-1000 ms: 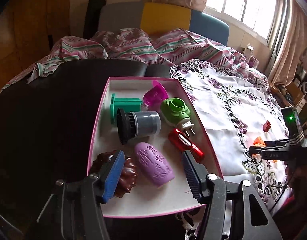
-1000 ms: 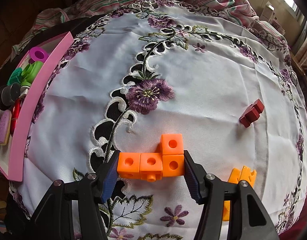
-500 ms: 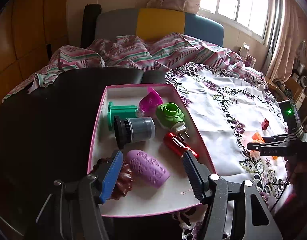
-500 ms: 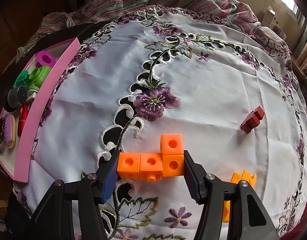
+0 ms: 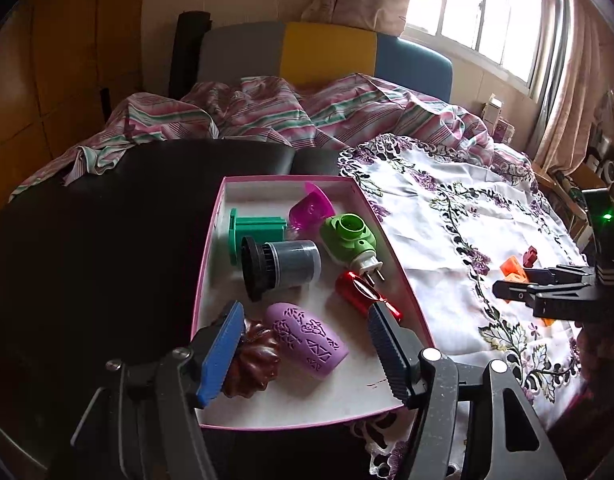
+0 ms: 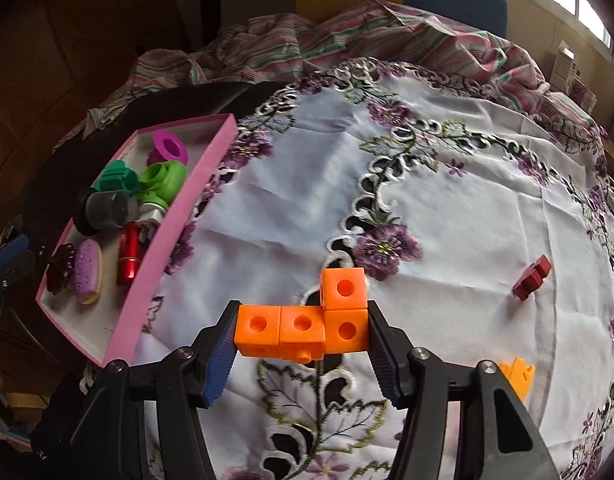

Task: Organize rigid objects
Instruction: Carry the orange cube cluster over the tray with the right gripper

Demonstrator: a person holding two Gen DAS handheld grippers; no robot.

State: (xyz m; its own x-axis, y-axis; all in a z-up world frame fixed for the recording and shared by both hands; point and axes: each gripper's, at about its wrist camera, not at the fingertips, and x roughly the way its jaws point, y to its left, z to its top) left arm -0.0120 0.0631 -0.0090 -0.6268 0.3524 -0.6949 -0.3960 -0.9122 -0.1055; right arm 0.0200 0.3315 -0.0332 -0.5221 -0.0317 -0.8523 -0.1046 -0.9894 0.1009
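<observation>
Left wrist view: the left hand-held gripper (image 5: 303, 340) hangs with its jaws apart and nothing between them, low over the near end of a pink tray (image 5: 391, 236) that sits on the dark desk (image 5: 107, 260) beside an embroidered cloth (image 5: 447, 240). The tray is already crowded: a brown mould (image 5: 253, 364), a purple case (image 5: 307, 340), a red tube (image 5: 361, 294), a grey cup (image 5: 283, 264), a green plug-in device (image 5: 351, 236), a teal spool (image 5: 255, 232) and a magenta scoop (image 5: 311, 208). At the right edge, the right hand-held gripper (image 5: 507, 284) carries an orange shape above the cloth.

Right wrist view: the right hand-held gripper (image 6: 303, 332) is clamped on an L-shaped orange block piece (image 6: 307, 326), held by the two ends of its three-cube row with a fourth cube standing on top. It is clear of the cloth, with the tray well off to the left. A dark red block (image 6: 533, 278) and a lighter orange piece (image 6: 517, 376) lie loose on the cloth.

The risks appear plain. The cubes look snapped together, so an end-on squeeze could buckle a joint and drop the piece. The tray's free floor seems limited to the near end, where the left hand-held gripper hovers; a careless set-down might knock the tube or case, or the two tools may collide.
</observation>
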